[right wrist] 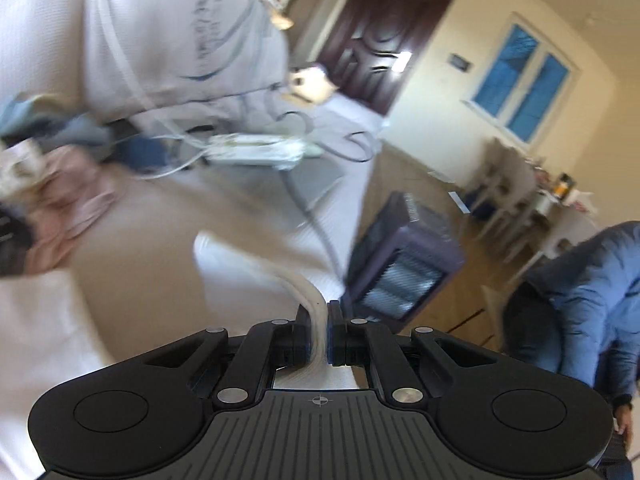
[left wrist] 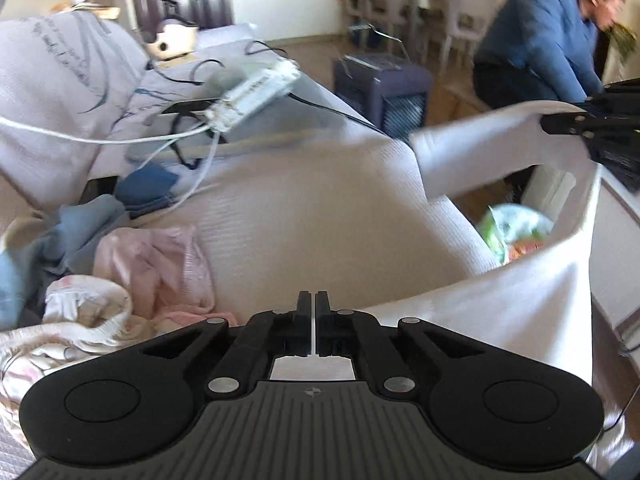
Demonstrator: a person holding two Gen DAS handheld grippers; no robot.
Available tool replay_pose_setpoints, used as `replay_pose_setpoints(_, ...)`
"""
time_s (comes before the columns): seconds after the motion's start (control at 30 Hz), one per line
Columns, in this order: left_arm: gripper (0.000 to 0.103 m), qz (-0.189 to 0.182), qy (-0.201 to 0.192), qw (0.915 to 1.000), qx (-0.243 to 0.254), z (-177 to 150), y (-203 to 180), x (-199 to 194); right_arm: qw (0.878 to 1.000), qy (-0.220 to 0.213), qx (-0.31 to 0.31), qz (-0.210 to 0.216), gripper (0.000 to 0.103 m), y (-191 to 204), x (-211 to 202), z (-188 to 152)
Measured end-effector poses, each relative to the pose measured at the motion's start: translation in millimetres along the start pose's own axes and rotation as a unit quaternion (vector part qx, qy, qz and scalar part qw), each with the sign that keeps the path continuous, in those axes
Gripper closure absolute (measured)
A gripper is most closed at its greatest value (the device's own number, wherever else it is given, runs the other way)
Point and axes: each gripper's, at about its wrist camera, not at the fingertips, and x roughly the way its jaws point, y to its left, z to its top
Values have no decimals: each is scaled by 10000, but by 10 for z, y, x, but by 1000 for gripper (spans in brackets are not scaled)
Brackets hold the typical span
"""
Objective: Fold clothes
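Observation:
A white garment point(left wrist: 500, 300) hangs stretched between my two grippers above a beige-covered couch point(left wrist: 300, 220). My left gripper point(left wrist: 313, 308) is shut, with a thin edge of the white cloth pinched between its fingers. From there the cloth sweeps up to the right, where my right gripper point(left wrist: 548, 124) grips its far corner. In the right wrist view the right gripper point(right wrist: 319, 320) is shut on a bunched fold of the same white garment point(right wrist: 40, 360), which drapes away to the lower left. Both views are blurred by motion.
A pile of unfolded clothes lies at the left, with a pink piece point(left wrist: 160, 268) and a blue one point(left wrist: 60, 232). A white power strip point(left wrist: 256, 92) with cables rests on the couch. Beyond the couch edge stand a dark heater point(left wrist: 384, 92) and a crouching person in a blue jacket point(left wrist: 536, 40).

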Motion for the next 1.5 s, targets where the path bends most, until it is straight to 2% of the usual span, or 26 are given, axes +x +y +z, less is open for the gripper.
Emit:
replay_pose_setpoints(0.07,101,110,110,9999,-62,-74,68,74,9999,70,38,-91,95,103,267,50)
replay_pose_setpoints(0.23,86,237,505,9984,-43,-407,192,203,9993,375,-18,-60,94,434,921,68)
replay_pose_setpoints(0.43,49,223,723,9971,-125,-732,285,174,9931,1109,-160,353,89,626,1265,0)
replay_pose_setpoints(0.5,42,142,717,9972,-162,-795,292,180,9924,1157,-14,427,88,590,1242,-16)
replay_pose_setpoints(0.6,36,175,647,9978,22,-800,219,197,9934,943,398,512,75,403,1072,-18)
replay_pose_setpoints(0.67,35,177,556,9981,206,-755,152,231,9921,759,734,670,51,208,878,-62)
replay_pose_setpoints(0.7,34,175,522,9981,276,-721,121,262,9909,667,901,749,48,110,780,-84)
replay_pose_setpoints(0.77,34,209,471,9979,398,-639,55,378,9867,646,1101,1009,48,-70,589,-195)
replay_pose_setpoints(0.83,34,300,449,9970,550,-570,-10,521,9835,848,1064,1194,48,-163,454,-371)
replay_pose_setpoints(0.9,34,448,576,9953,636,-518,-64,708,9800,1102,992,1326,48,-201,352,-609)
replay_pose_setpoints(1.03,34,427,856,9939,557,-492,-103,965,9675,1552,1205,1589,48,-206,265,-1114)
replay_pose_setpoints(1.13,34,435,967,9931,498,-521,-107,1077,9519,1735,1755,1817,48,-173,335,-1399)
replay_pose_setpoints(1.27,31,318,903,9952,192,-549,-44,1129,9338,1864,2298,2012,49,-91,512,-1530)
replay_pose_setpoints(1.3,31,293,898,9955,120,-554,-37,1141,9322,1894,2314,2040,50,-52,554,-1530)
replay_pose_setpoints(1.33,32,265,899,9956,47,-563,-30,1147,9306,1923,2329,2068,56,-13,596,-1530)
replay_pose_setpoints(1.37,39,201,896,9958,-7,-563,-26,1143,9296,1961,2321,2084,70,30,638,-1529)
replay_pose_setpoints(1.4,58,133,892,9959,-58,-562,-23,1138,9307,2014,2248,2067,75,85,673,-1523)
replay_pose_setpoints(1.47,82,-155,910,9953,-278,-547,-11,1101,9364,2004,2080,1992,81,180,680,-1500)
replay_pose_setpoints(1.5,88,-185,927,9950,-317,-533,-22,1090,9407,1971,1966,1938,83,211,657,-1483)
